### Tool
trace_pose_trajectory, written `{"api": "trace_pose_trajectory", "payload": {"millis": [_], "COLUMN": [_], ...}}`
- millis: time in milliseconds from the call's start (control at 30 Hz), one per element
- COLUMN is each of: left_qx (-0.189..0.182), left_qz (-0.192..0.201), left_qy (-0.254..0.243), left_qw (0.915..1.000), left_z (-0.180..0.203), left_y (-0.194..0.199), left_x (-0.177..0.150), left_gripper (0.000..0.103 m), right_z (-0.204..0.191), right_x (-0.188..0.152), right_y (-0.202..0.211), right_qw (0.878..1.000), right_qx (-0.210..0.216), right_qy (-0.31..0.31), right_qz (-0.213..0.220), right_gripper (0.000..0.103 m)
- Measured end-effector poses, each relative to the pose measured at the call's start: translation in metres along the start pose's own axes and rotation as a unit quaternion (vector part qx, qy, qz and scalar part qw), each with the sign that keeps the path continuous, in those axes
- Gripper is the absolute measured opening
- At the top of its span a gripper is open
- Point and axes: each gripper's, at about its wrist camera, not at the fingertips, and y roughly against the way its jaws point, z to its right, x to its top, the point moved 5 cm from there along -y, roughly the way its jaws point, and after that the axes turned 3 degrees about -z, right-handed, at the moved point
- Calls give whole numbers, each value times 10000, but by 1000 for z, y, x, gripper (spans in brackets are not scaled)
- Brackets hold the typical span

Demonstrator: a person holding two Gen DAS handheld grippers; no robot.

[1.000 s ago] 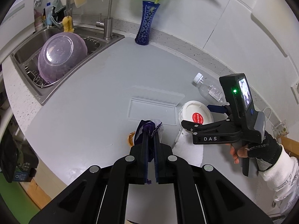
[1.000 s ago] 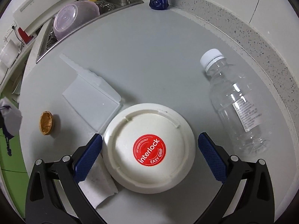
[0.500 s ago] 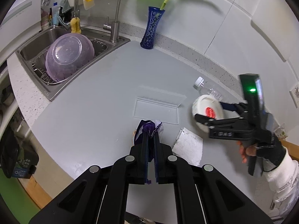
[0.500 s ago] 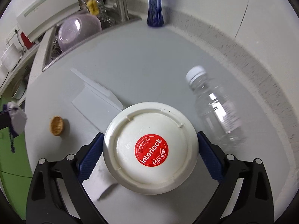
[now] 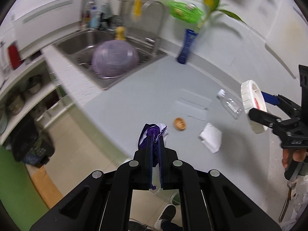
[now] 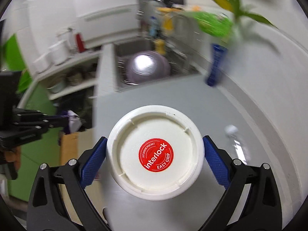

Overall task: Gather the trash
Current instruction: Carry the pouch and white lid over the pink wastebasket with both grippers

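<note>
White lid [image 6: 155, 156] sitting clamped between blue pads [image 6: 92, 161] of right gripper [image 6: 154, 160], lifted off counter [image 6: 221, 111]; red sticker reading "interlock", "FIT DOOR POCKET", "EASY GRIP". Left gripper [image 5: 155, 144] pinching purple-and-white wrapper [image 5: 153, 133], fingers nearly together. Only left view showing, ahead and right of left gripper, nut shell [image 5: 180, 123], tissue [image 5: 210, 137], clear tray [image 5: 194, 105], bottle [image 5: 229, 105] lying on grey counter. Beyond: blurred sink [image 5: 80, 44] holding purple bowl [image 5: 114, 58], blue vase [image 5: 186, 47].
</note>
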Motion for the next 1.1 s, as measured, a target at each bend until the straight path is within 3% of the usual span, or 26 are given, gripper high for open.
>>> {"api": "trace_pose_trajectory", "payload": {"millis": [167,400,633,800,1100], "left_qx": [402,948,1253,1280,1077], "left_qz": [212,358,356,247,-6], "left_qy": [402,910,1436,1775,2110], "left_qw": [9982,9907,9810,9754,9715], "left_z": [-54,-119,-173,-217,-302], "left_y": [58,122,140,97,-78], "left_x": [-39,-89,-126,-161,-265], "left_gripper": [5,5,5,5,5], "right_z": [-83,-203,-293,-332,-349], "right_x": [17,36,36,9,-97], "right_y": [-2,-5,-31,-98,-267], "right_qw": [9970,9829,9662,9598,9566], "right_qx": [514,1284,1825,1850,1628], "right_qy": [567,1308,1816,2098,2347], "right_qz": [82,194,81,-228,-584], "right_gripper": [95,95,95,95,95]}}
